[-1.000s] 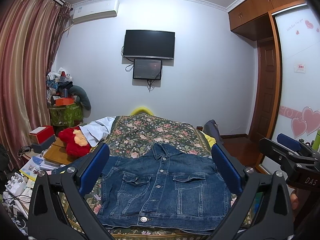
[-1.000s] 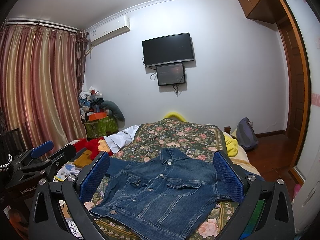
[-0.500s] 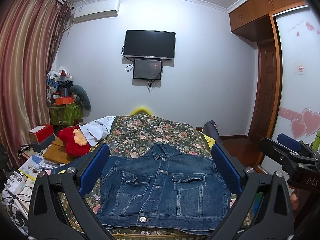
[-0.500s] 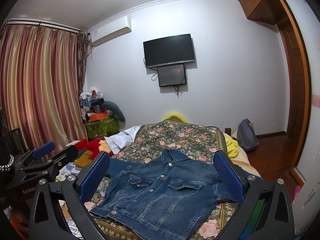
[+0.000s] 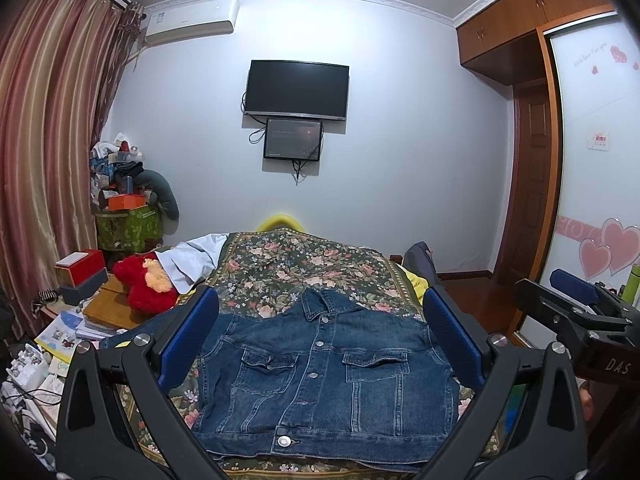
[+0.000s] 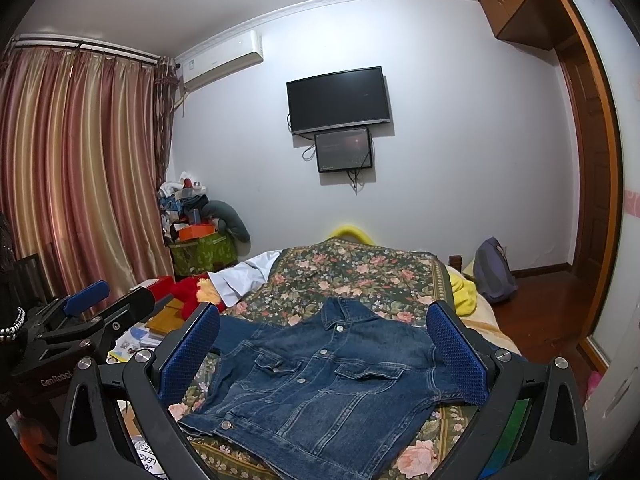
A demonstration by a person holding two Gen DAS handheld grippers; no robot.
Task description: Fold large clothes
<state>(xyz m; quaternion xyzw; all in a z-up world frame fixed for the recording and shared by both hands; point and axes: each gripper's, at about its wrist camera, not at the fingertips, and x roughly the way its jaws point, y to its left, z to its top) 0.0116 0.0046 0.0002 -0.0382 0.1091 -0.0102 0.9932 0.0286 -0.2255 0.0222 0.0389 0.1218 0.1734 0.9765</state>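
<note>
Left wrist view:
Denim jacket (image 5: 324,376): stiff blue cotton, buttoned with metal studs, front up, collar toward the far wall, two flap chest pockets; it lies flat at the near end of the bed.
Bed cover (image 5: 300,264): dark woven fabric with a pink floral print.
Left hand-held gripper (image 5: 320,336): black angular frame, fingers spread wide, textured blue pads (image 5: 188,340), nothing between them; it hovers above the jacket.
Right hand-held gripper (image 5: 576,312): at the right edge, black arms and one blue pad; I cannot tell its spread here.
Plush toy (image 5: 144,284): red, shaggy, beside the bed.

Right wrist view:
Denim jacket (image 6: 320,384): seen at an angle, hem nearest, one sleeve trailing left.
Right hand-held gripper (image 6: 324,348): fingers wide apart, dimpled blue pads (image 6: 456,352), empty.
Left hand-held gripper (image 6: 84,316): at the left edge, clear of the jacket.
Curtain (image 6: 80,168): glossy striped folds.
</note>
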